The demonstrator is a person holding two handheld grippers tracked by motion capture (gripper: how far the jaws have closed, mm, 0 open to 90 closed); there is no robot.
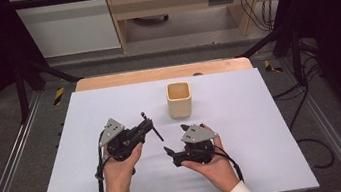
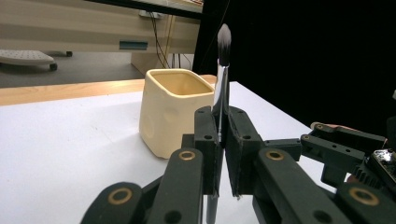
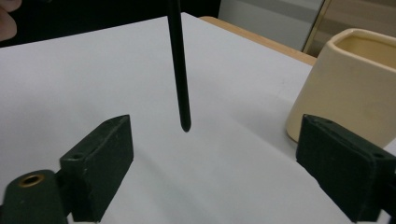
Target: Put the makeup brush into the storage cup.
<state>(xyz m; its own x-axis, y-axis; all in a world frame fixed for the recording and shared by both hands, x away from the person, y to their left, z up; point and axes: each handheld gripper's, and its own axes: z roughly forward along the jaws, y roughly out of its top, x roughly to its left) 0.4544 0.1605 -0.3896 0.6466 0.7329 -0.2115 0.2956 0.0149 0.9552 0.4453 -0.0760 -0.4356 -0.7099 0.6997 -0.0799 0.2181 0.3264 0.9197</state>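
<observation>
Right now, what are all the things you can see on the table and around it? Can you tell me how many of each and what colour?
cup: one, cream, empty, standing upright on the sheet beyond both grippers
brush: one, black handle with silver ferrule and dark bristles, held off the table in the left gripper's jaws
sheet: one, white, covering the table top
table: one, light wood, far edge showing past the sheet
left gripper: one, black, jaws shut on the brush
right gripper: one, black, jaws open, nothing between them
hands: two, one holding each gripper, white sleeves at the bottom edge
</observation>
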